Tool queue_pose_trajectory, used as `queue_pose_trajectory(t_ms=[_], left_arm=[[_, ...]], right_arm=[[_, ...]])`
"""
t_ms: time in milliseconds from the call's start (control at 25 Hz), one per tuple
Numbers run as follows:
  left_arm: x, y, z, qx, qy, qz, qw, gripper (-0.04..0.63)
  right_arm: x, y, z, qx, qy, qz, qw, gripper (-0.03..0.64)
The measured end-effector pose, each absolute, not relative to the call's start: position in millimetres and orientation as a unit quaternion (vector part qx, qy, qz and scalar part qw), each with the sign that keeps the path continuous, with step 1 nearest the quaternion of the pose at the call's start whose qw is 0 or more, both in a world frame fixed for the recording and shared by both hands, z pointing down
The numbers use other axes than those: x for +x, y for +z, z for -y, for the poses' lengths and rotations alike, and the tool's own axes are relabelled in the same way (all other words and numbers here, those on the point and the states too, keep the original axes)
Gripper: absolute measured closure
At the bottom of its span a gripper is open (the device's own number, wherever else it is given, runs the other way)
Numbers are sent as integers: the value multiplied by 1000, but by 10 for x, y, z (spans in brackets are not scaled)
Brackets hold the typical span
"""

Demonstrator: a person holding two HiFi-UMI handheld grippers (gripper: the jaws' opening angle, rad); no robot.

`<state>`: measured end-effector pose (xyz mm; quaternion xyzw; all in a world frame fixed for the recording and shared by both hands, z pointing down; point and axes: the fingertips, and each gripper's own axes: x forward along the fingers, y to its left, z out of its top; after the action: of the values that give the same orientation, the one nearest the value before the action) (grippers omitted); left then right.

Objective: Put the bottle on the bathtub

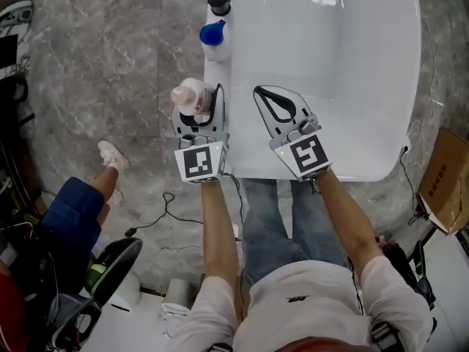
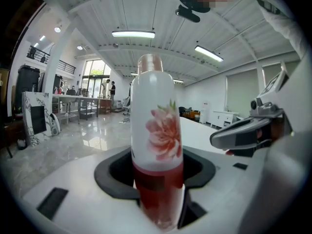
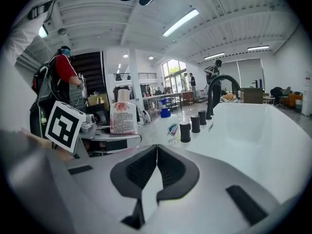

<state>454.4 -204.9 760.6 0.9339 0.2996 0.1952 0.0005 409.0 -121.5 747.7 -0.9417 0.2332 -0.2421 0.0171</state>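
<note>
- Bottle (image 2: 156,145), white with a pink flower print and red liquid in its lower part, stood upright between the jaws of the left gripper (image 1: 196,114), which were clamped on its lower body.
- In the head view it sat left of centre, over the grey floor (image 1: 110,64) and just beside the left rim of the white bathtub (image 1: 330,72); it did not appear to rest on anything.
- Right gripper (image 3: 156,152) had its jaws pressed together with nothing between them, and hovered over the near end of the tub, right of the bottle.
- Progress, as I judged it: the pick-up was done, while the carry over the rim, the set-down and the release were left.
- Higher up the frame, the rim was taken by a blue-capped bottle (image 1: 212,34) and black knobs (image 1: 218,3), so free ledge lay only along the stretch nearest the held bottle.
- That ledge looked narrow, with floor on one side and the basin on the other, so an off-centre placement could tip the bottle either way.
- The other gripper was near enough to the right that a wide sideways sweep could bump it.
</note>
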Motion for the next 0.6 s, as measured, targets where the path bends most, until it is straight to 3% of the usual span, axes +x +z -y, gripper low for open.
queue_pose_trajectory(t_ms=[600], left_arm=[[4586, 7883, 1992, 937, 163, -309, -7, 367]], right_arm=[[4115, 7893, 1301, -939, -248, -233, 38, 621]])
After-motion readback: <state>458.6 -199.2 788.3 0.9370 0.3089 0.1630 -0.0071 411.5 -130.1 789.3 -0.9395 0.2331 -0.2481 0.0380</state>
